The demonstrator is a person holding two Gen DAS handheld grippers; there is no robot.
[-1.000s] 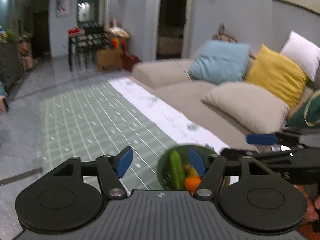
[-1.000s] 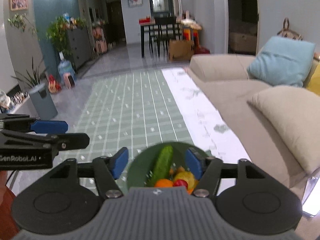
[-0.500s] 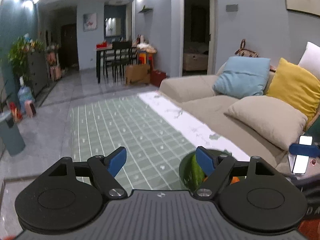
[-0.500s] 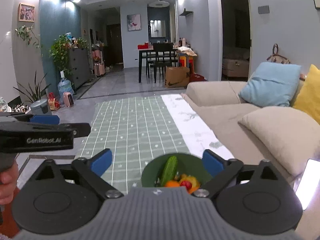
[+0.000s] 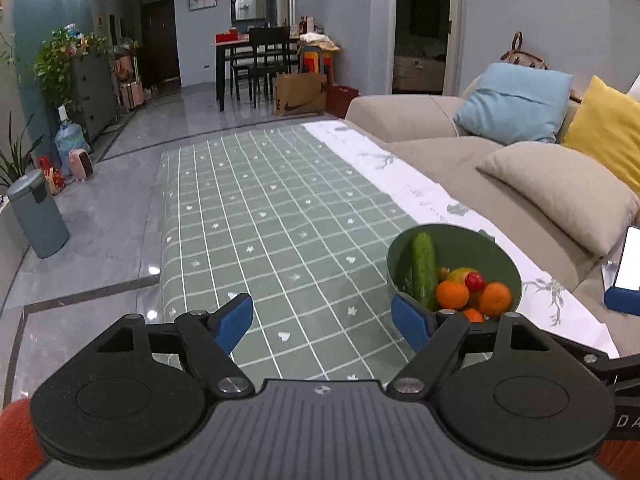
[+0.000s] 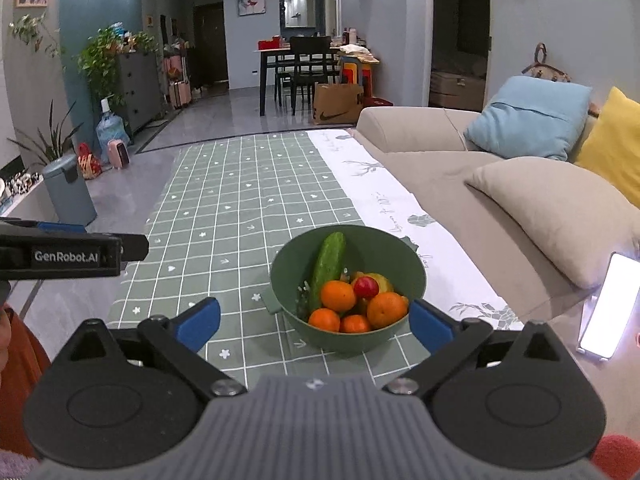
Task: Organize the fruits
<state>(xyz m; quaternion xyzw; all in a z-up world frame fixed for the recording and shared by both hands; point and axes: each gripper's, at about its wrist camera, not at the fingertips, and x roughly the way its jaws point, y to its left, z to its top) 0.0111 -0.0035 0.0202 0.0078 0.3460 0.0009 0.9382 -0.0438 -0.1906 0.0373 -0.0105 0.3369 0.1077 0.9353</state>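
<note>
Right now both grippers are hovering above the table (image 6: 224,216), which is wearing a green checked cloth, and neither is holding anything. The right gripper (image 6: 314,320) is facing the green bowl (image 6: 408,264) squarely, its jaws standing wide apart on either side of the bowl's near rim. The left gripper (image 5: 322,320) is sitting off to the bowl's left, jaws likewise apart over bare cloth.

All the fruit in view is lying inside that bowl: a cucumber (image 6: 330,266) is leaning upright against the far-left wall, several oranges (image 6: 338,296) are crowding the front, a small red fruit (image 6: 366,287) is resting on top, and something yellow is peeking out behind it. No loose fruit is showing on the cloth, so this could be a finished gathering or a full bowl waiting to be sorted out; the pictures are not settling which.

Any approach is best made slowly from above, since the pile is rounded and the oranges would likely roll if nudged sideways.
</note>
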